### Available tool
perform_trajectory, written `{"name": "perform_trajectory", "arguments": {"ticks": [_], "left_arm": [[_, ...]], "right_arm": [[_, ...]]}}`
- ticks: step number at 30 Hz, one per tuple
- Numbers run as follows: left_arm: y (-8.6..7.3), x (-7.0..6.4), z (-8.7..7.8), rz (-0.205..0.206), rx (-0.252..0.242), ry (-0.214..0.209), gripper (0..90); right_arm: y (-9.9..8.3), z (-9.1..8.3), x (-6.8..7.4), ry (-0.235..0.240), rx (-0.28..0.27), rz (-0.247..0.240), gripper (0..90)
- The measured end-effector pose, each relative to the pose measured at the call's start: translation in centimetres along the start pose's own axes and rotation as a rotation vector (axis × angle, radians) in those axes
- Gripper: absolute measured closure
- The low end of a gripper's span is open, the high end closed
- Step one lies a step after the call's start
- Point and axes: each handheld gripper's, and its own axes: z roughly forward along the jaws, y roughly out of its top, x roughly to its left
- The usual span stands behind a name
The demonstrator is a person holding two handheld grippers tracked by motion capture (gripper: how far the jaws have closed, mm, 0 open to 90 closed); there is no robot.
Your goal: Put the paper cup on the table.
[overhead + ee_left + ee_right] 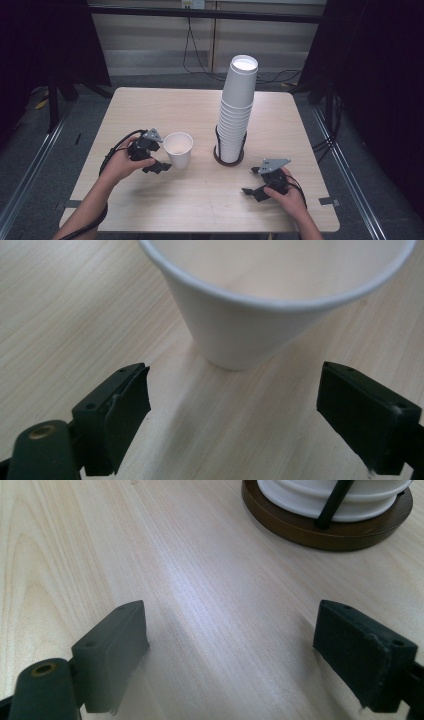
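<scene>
Nothing readable is showing anywhere: the cup (pixel 178 148) is showing plain white walls, the stack (pixel 236 110) is carrying no print, and the table (pixel 150 107) is showing bare wood grain. A small tag on the far wall is sitting too blurred to read.
</scene>
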Motion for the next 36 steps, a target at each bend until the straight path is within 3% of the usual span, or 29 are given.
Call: {"name": "perform_trajectory", "arguments": {"ticks": [19,20,21,36], "left_arm": [[-2.6,-0.2,-0.8,-0.009,-0.022,0.013,15.0],[-3.0,-0.3,-0.8,-0.022,-0.028,0.011,15.0],[-3.2,-0.2,-0.9,-0.009,-0.022,0.009,15.0],[-6.1,-0.6,-0.8,-0.024,-0.036,0.009,15.3]], "right_arm": [[0.0,0.0,0.0,0.0,0.0,0.0,13.5],[0.0,0.0,0.0,0.0,0.0,0.0,13.5],[0.0,0.0,0.0,0.0,0.0,0.0,13.5],[0.0,0.0,0.0,0.0,0.0,0.0,13.5]]}}
